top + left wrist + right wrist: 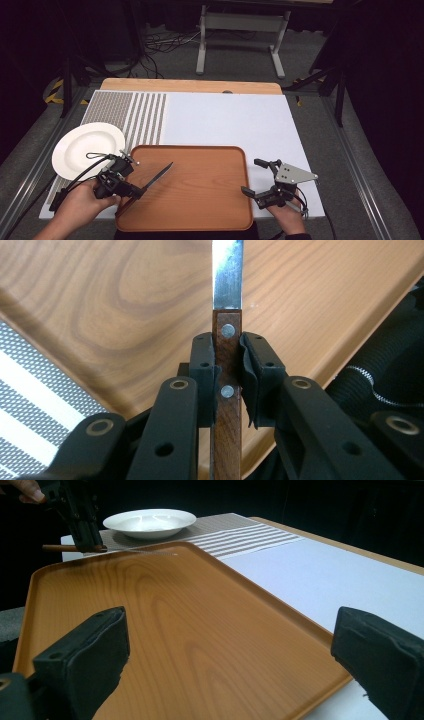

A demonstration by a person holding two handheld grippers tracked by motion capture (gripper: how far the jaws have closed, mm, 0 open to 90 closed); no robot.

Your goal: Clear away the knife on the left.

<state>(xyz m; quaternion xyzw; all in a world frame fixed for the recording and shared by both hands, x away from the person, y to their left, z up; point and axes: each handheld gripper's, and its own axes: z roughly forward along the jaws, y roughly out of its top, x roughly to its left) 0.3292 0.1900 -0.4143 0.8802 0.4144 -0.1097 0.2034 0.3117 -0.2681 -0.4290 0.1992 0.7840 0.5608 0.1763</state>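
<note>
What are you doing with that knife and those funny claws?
A person holds a gripper in each hand. The left gripper has its fingers shut on the wooden handle of a knife, holding it over the left part of a wooden tray, blade pointing toward the middle. The right gripper waits open at the tray's right edge, holding nothing. A white plate sits on a striped mat just left of the tray.

Your left gripper is squeezed tight around the knife handle and points across the table. Your right gripper sits low with its jaws wide apart.
</note>
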